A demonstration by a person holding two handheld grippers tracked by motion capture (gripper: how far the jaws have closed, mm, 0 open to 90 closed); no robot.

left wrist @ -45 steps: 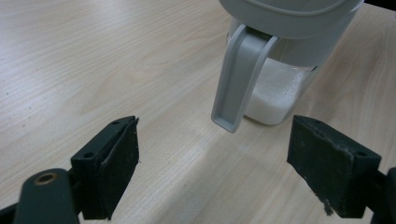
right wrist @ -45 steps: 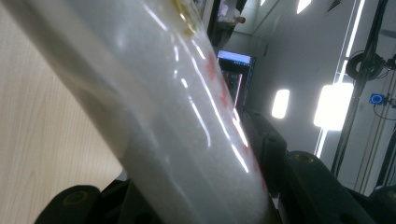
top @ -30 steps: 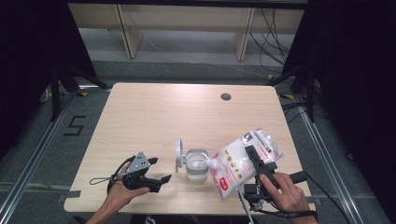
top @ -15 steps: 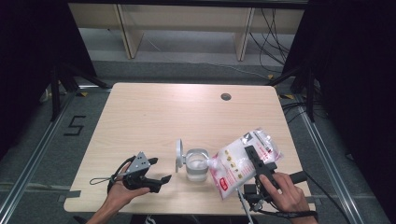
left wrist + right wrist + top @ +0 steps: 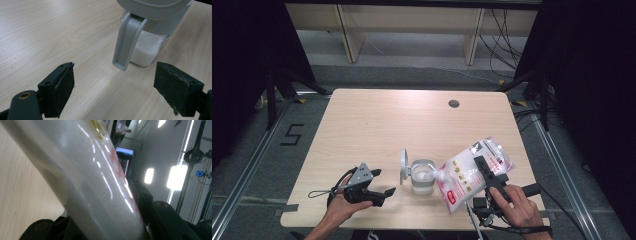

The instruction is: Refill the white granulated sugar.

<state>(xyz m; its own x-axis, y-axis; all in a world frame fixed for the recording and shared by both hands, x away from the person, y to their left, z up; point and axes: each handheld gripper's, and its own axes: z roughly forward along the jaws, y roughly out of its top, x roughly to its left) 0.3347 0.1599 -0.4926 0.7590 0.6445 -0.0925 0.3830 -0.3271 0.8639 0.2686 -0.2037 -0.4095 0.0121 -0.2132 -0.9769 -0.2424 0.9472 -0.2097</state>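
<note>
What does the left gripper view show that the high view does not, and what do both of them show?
Left gripper view alone: the white granules inside the clear jar seen close, and the grey clasp hanging down its side.

High view alone: the tilted bag clamped in the right hand-held gripper, its corner at the jar's mouth, and the whole table.

Both: the jar, the wooden tabletop, and the open left hand-held gripper.

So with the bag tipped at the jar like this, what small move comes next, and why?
Probably tip the clear plastic bag of white granules slightly steeper: the right hand-held gripper clamps it with its corner at the mouth of the clear open-lidded jar, which holds only a low white layer. The left hand-held gripper waits open beside it.
</note>
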